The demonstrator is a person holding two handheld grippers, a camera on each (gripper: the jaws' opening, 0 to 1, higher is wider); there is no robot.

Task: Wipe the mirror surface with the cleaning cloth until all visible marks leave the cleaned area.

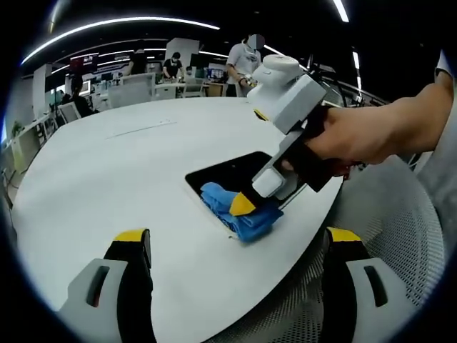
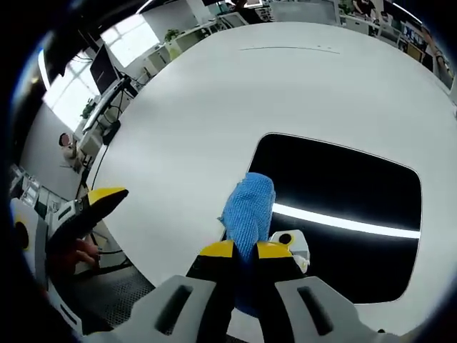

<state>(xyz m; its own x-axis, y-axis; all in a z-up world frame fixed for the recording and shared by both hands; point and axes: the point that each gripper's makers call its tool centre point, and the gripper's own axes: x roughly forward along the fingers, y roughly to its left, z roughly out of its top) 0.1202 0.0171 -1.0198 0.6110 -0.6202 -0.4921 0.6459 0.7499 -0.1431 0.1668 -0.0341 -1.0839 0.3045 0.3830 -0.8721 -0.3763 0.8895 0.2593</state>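
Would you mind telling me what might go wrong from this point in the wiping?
1. The mirror lies close to the table's near edge; a hard push might slide it off.
2. The blue cloth is bunched between the right gripper's fingers, so little of it touches the glass and marks may be missed.
3. The left gripper hovers open, leaving the mirror unbraced.

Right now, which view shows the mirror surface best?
The right gripper view: the mirror lies nearly whole, dark and reflective. In the left gripper view, the mirror is partly covered by the blue cloth and right gripper.
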